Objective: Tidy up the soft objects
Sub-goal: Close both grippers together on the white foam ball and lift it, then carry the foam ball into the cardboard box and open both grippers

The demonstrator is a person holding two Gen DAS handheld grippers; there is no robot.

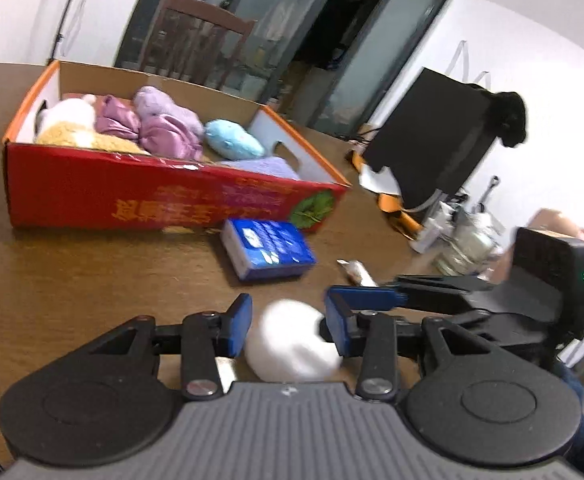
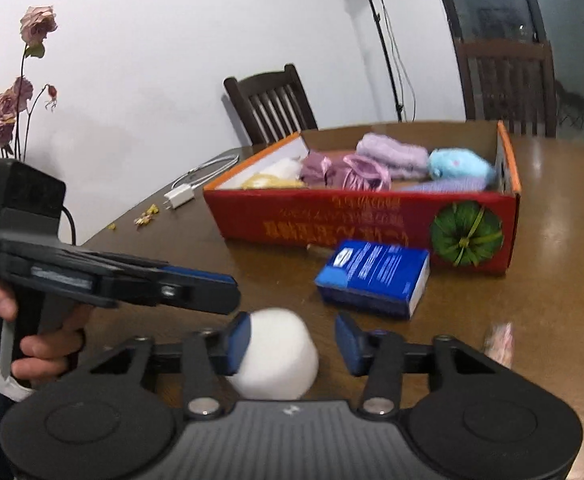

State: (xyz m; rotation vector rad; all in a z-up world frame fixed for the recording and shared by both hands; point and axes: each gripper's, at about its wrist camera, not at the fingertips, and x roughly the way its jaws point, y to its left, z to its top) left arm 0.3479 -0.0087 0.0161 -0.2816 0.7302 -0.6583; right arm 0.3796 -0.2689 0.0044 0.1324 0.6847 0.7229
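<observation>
A white plush ball (image 1: 292, 340) lies on the brown wooden table (image 1: 71, 272), at 6 o'clock in both wrist views, between the blue pads of both grippers at once. The left gripper (image 1: 287, 322) stands spread wide around it, its pads near the ball's sides; whether they touch is unclear. The right gripper (image 2: 292, 340) is likewise wide, with its left pad (image 2: 237, 340) against the ball and its right pad clear of it. In the left wrist view, a red cardboard box (image 1: 151, 196) at 11 o'clock holds cream, mauve, lilac and light-blue soft toys (image 1: 231, 140). A blue carton (image 1: 269, 250) sits at 12 o'clock just before the box. A black monitor (image 1: 428, 136) stands at 2 o'clock.
</observation>
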